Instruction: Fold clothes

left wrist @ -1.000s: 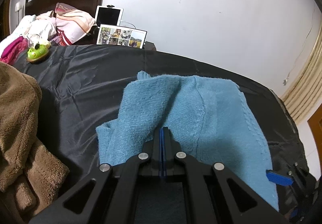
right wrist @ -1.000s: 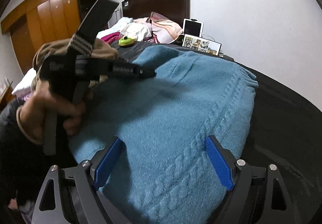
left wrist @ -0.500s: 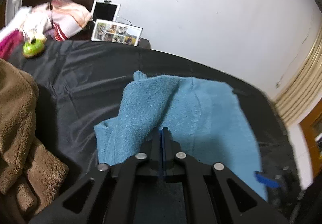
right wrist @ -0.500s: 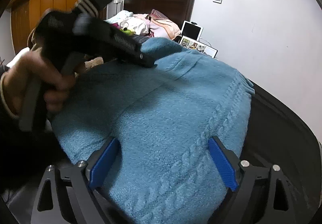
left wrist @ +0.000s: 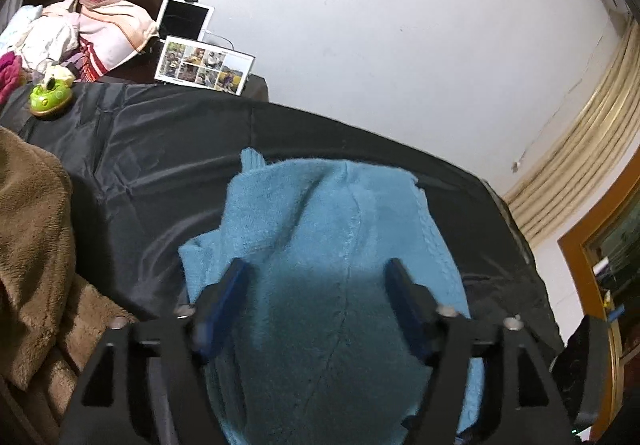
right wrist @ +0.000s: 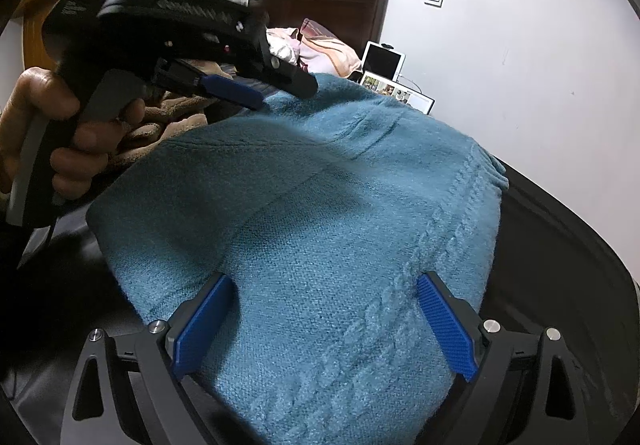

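- Blue sweater [right wrist: 320, 245]: fuzzy knitted wool, cable-stitched, matt.
- Black sheet [left wrist: 160, 149]: thin, slightly shiny, creased cloth.
- Brown blanket [left wrist: 32, 237]: plush fleece.
- Headboard [right wrist: 320, 1]: dark polished wood.
- Right gripper [right wrist: 326, 325]: matt black plastic, ribbed blue pads.

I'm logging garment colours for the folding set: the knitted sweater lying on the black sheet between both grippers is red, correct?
Not red: the knitted sweater is blue, as the right wrist view shows plainly. The rest holds: it lies on the black sheet, under the left gripper and the right gripper.
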Tool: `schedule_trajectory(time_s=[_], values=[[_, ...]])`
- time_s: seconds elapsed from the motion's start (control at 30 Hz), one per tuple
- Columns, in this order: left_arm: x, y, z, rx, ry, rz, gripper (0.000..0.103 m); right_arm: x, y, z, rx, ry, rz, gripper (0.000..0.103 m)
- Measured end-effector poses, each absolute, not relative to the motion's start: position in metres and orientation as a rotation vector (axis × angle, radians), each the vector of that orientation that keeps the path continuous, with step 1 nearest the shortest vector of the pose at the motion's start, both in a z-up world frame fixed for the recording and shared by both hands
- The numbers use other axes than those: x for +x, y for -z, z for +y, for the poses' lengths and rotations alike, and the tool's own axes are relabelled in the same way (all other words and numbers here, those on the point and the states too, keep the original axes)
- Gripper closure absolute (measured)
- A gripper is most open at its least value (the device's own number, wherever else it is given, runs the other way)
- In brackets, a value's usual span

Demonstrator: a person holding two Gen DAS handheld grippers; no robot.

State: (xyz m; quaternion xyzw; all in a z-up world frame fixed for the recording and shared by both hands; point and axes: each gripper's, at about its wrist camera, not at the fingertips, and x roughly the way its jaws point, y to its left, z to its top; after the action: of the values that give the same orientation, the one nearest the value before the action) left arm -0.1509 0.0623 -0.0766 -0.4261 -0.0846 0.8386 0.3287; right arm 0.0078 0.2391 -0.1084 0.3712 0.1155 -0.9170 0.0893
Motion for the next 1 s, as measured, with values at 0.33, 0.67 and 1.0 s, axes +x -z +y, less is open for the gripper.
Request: schedule_trajectory(time_s=[0.33,0.67,1.0], values=[[-0.169,0.107,0.05,-1.287,-2.146,-0.272,0.019,0.009,0.109,0.241,1.102,2.728,0.338,0.007],[-0.176,0.129,0.05,-1.354,-2.096,-0.307,0.017,0.01,0.108,0.246,1.1,2.727,0.334,0.007],[-0.177,0.134,0.047,-1.326,-2.011,-0.322,0.017,0.011,0.108,0.247,1.099,2.729,0.326,0.006]])
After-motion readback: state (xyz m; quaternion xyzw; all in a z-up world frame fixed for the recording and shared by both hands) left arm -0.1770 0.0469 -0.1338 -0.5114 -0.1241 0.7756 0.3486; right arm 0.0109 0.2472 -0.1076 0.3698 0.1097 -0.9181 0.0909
